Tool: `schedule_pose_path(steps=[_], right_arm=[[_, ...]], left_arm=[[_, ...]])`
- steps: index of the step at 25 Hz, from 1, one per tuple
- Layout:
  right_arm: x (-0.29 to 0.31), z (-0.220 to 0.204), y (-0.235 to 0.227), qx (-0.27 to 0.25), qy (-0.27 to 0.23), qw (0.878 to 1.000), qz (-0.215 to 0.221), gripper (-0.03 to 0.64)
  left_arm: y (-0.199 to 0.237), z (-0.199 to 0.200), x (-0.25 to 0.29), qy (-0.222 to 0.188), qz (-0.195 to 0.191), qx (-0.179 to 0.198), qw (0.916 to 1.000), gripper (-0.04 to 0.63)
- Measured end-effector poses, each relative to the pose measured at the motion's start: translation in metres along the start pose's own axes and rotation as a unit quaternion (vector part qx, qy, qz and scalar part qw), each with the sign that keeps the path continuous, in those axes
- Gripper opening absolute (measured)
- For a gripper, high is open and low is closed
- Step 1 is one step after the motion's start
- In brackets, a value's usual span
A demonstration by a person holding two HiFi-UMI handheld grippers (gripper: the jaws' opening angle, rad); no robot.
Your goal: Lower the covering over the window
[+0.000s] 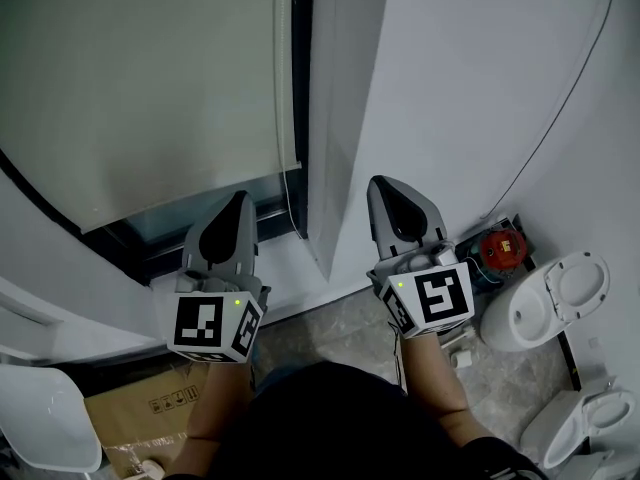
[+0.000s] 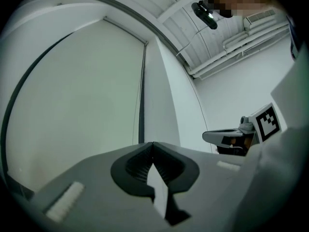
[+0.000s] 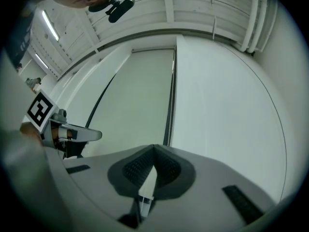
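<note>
Just by the mostly lowered blind (image 1: 150, 88), left gripper (image 1: 240, 200) and right gripper (image 1: 384, 183) are held side by side, both jaws squeezed together.

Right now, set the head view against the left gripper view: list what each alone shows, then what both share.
Head view only: the toilets on the floor, the cardboard box and a red device by the wall.
Left gripper view only: the ceiling pipes.
Both: the roller blind, the white wall, the left gripper and the right gripper, each with its jaws together and nothing held.
</note>
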State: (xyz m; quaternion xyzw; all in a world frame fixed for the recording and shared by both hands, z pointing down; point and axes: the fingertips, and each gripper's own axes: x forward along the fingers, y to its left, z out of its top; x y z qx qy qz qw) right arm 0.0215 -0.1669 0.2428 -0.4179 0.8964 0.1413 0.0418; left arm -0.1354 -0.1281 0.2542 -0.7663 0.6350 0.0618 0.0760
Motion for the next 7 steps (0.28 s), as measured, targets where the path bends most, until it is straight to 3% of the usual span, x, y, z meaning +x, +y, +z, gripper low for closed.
schedule_pose_path(steps=[7], right_arm=[[0.022, -0.006, 0.002, -0.01, 0.009, 1.0, -0.002, 0.012]], left_arm=[[0.009, -0.007, 0.025, 0.0, -0.019, -0.003, 0.9998, 0.011]])
